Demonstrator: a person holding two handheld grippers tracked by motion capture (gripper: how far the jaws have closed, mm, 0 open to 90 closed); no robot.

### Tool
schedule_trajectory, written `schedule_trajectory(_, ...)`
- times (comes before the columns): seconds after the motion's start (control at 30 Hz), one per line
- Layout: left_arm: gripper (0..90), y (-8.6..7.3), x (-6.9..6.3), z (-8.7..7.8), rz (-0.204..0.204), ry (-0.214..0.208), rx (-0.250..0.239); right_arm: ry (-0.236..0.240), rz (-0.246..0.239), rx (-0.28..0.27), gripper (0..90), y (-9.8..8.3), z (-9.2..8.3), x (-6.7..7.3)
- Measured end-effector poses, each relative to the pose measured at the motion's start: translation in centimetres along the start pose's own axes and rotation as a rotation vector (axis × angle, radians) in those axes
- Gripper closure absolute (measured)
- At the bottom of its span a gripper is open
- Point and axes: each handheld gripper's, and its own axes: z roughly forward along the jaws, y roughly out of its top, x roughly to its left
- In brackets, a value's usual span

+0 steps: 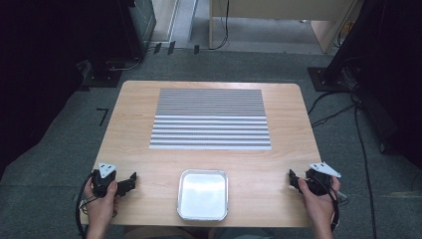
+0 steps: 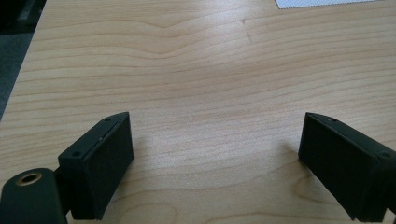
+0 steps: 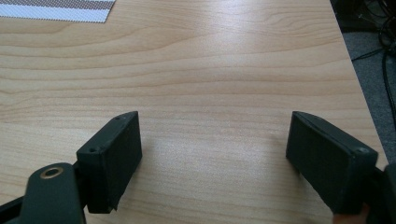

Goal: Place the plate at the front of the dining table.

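Fingers (image 2: 100, 168) on your left gripper (image 1: 130, 182) stood wide apart with nothing between them but bare wood, and those (image 3: 112, 161) of your right gripper (image 1: 292, 179) were spread just as wide over the same empty grain. Both grippers rested low at the near corners of the table (image 1: 134, 129), well apart from each other, jaws pointing inward.

The metal tray (image 1: 203, 194) lay at the near edge, between the two grippers and apart from both; it looked empty. The striped mat (image 1: 210, 118) lay beyond it toward the far side, touching nothing, with a corner of it at the top of each gripper view.

Judged as a starting stance, the step in hand was the first reach. To do it well, you should have kept the jaws wide until they straddled the chosen edge, approached low and level, and moved one gripper at a time so the cables stayed off the tray. For the tray, its raised rim offered the surest bite; for the mat, a flat edge demanded a shallow pinch against the tabletop.
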Motion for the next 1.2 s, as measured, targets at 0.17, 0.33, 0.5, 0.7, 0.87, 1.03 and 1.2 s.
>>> schedule_trajectory(0.17, 9.9, -0.02, 0.00, 0.00, 0.000, -0.001, -0.001, -0.009, 0.008, 0.003, 16.8, 0.01, 0.02, 0.03)
schedule_trajectory(0.33, 9.9, 0.01, -0.01, 0.01, 0.000, 0.000, 0.000, -0.033, 0.030, 0.003, 15.6, 0.19, 0.24, 0.30)
schedule_trajectory(0.5, 9.6, 0.04, -0.02, 0.03, -0.002, 0.001, 0.000, -0.030, 0.026, 0.004, 15.5, 0.26, 0.30, 0.23)
schedule_trajectory(0.7, 9.1, 0.19, -0.15, 0.19, -0.014, 0.010, 0.001, -0.027, 0.024, 0.006, 15.2, 0.38, 0.42, 0.19)
schedule_trajectory(0.87, 9.2, 0.21, 0.24, 0.06, -0.046, -0.018, -0.009, -0.026, 0.024, 0.005, 15.2, 0.43, 0.46, 0.18)
schedule_trajectory(1.03, 9.4, 0.46, -0.09, 0.05, -0.024, 0.019, -0.005, -0.018, 0.058, -0.005, 15.3, 0.47, 0.44, 0.00)
schedule_trajectory(1.2, 9.4, 0.84, -0.09, -0.46, -0.047, 0.010, -0.031, -0.033, 0.080, -0.013, 15.2, 0.56, 0.14, -0.16)
